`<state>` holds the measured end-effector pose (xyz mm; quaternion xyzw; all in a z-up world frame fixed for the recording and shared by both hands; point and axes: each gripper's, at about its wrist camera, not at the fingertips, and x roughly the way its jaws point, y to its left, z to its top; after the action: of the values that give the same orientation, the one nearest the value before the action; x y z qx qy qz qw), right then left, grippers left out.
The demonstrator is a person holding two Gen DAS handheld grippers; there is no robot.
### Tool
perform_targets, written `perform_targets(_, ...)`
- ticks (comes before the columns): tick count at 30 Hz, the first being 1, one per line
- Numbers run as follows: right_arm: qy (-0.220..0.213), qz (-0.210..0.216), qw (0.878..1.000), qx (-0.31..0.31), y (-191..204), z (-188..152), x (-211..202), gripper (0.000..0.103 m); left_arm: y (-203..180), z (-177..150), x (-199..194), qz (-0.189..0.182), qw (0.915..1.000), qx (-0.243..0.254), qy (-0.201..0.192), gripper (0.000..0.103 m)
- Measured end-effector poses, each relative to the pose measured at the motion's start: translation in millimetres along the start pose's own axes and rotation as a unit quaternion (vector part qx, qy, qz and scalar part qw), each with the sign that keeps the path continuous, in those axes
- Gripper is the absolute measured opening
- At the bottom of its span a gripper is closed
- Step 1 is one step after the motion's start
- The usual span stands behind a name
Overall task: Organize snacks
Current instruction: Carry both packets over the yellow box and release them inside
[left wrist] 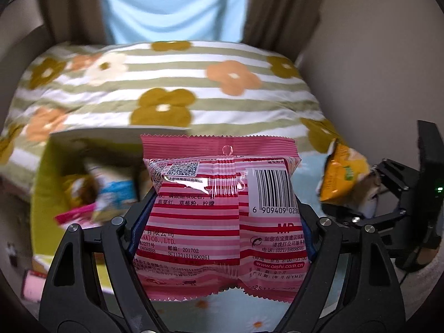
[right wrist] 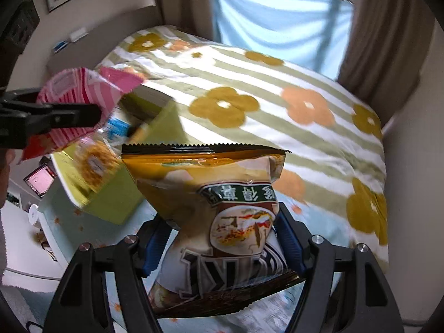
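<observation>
My left gripper (left wrist: 222, 211) is shut on a pink striped snack bag (left wrist: 219, 172), held upright with its barcode side facing the camera. In the right wrist view the same pink bag (right wrist: 83, 88) hangs above a green box (right wrist: 116, 202). That green box (left wrist: 41, 183) holds several snack packets and sits on the bed, to the left of the pink bag. My right gripper (right wrist: 222, 230) is shut on an orange chip bag (right wrist: 205, 172), its blue pads (right wrist: 288, 236) pressing both sides. The left wrist view shows this orange bag (left wrist: 341, 174) at the far right.
A striped duvet with big flowers (left wrist: 166, 88) is bunched up behind the box. Brown curtains (right wrist: 388, 41) and a light blue drape (right wrist: 277, 14) stand behind the bed. A wall (left wrist: 374, 69) runs along the right. A pink-screened item (right wrist: 38, 180) lies on a low surface left of the bed.
</observation>
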<state>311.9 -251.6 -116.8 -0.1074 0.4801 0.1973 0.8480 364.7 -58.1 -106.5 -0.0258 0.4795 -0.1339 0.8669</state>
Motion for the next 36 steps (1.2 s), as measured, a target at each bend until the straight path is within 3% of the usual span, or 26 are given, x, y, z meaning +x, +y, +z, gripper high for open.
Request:
perform_targets(10,-0.022,0.007,1.000,-0.015,98.2,66.7,22.0,0.068,131.4,-15.5,-13.8,0.044,0.9979,-0.048,0.003,0.080)
perform_targets(17,-0.026,0.005,1.000,0.010,145.4,103.2,54.3,0.068,199.3,-11.8,11.9,0.070,0.9965,-0.040,0.023,0.080)
perform_targets(22,-0.016,0.004,0.999,0.051,161.8,114.7,74.3,0.068,213.1,-8.0,34.5,0.085,0.9958,-0.007,0.034,0.081)
perform_targets(25,-0.016,0.002,0.997,0.074,165.6,117.2,81.4,0.068,217.3,-5.9,44.4,0.089,0.9959,0.004,0.017,0.083)
perform_targets(27,-0.016,0.000,0.996,0.086,168.9,120.0,86.0,0.068,217.6,-5.2,45.9,0.079,0.9968,0.006,0.008,0.093)
perform_targets(28,-0.015,-0.002,0.996,0.090,169.0,120.4,87.1,0.068,218.5,-4.9,47.0,0.081,0.9966,0.008,0.008,0.103)
perform_targets(32,-0.012,-0.003,0.995,0.099,167.1,123.0,91.1,0.068,224.1,-7.7,51.3,0.095,0.9953,0.008,0.013,0.103)
perform_targets(36,-0.008,0.000,0.995,0.102,165.5,122.0,96.2,0.068,231.6,-20.8,44.5,0.080,0.9965,-0.021,0.013,0.103)
